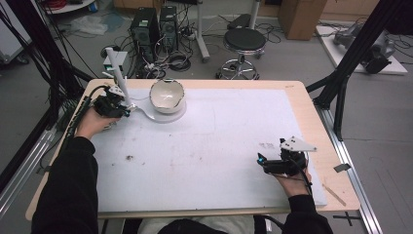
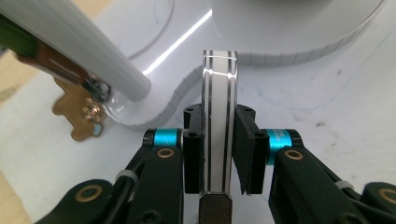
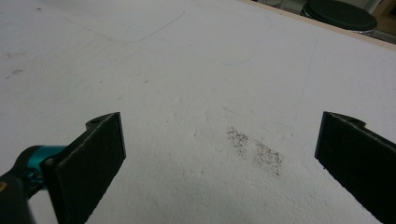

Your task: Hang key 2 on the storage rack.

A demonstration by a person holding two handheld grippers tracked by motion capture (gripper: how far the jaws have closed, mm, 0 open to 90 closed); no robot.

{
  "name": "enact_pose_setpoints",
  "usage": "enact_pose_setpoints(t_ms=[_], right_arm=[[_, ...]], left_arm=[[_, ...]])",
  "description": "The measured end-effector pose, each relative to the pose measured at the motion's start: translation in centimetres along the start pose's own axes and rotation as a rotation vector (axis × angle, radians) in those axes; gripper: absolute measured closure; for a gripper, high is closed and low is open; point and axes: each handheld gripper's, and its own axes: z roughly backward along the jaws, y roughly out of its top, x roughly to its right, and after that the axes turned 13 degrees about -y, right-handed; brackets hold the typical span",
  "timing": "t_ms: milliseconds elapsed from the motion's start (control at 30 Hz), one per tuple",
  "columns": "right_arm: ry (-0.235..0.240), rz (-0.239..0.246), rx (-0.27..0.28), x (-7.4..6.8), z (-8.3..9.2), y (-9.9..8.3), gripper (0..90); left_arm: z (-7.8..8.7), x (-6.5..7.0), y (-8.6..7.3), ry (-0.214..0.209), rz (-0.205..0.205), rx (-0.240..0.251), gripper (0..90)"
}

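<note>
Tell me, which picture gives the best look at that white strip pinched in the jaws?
The left gripper view: the white strip stands upright, clamped by the left gripper, its dark lines plain. The high view shows the gripper small, the strip too small to tell. The right gripper view looks at bare table.

Looks like a lab or workshop: computer towers (image 1: 155, 30) and tangled cables (image 1: 178, 61) on the grey floor, a round black stool (image 1: 243, 41), cardboard boxes (image 1: 301, 17), black metal frame bars (image 1: 358, 53) beside the wooden table (image 1: 311, 114).
</note>
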Motion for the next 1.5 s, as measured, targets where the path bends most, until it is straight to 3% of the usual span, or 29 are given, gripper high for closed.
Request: enact_pose_setpoints(t_ms=[267, 433, 600, 967, 1500], right_arm=[[0.009, -0.002, 0.020, 0.1, 0.2, 0.2, 0.7], [0.007, -0.008, 0.025, 0.1, 0.2, 0.3, 0.7], [0.012, -0.004, 0.030, -0.1, 0.2, 0.5, 0.7], [0.010, -0.010, 0.051, 0.0, 0.4, 0.6, 1.1], [0.015, -0.006, 0.028, 0.0, 0.5, 0.4, 1.0]], left_arm=[[2.8, 0.5, 0.3, -0.017, 0.055, 0.070, 74.7], [4.6, 0.9, 0.6, -0.005, 0.046, 0.107, 74.7], [6.8, 0.9, 0.9, -0.003, 0.095, 0.181, 74.7], [10.7, 1.4, 1.9, 0.038, 0.093, 0.238, 74.7], [12.6, 1.5, 4.2, 0.070, 0.057, 0.287, 74.6]])
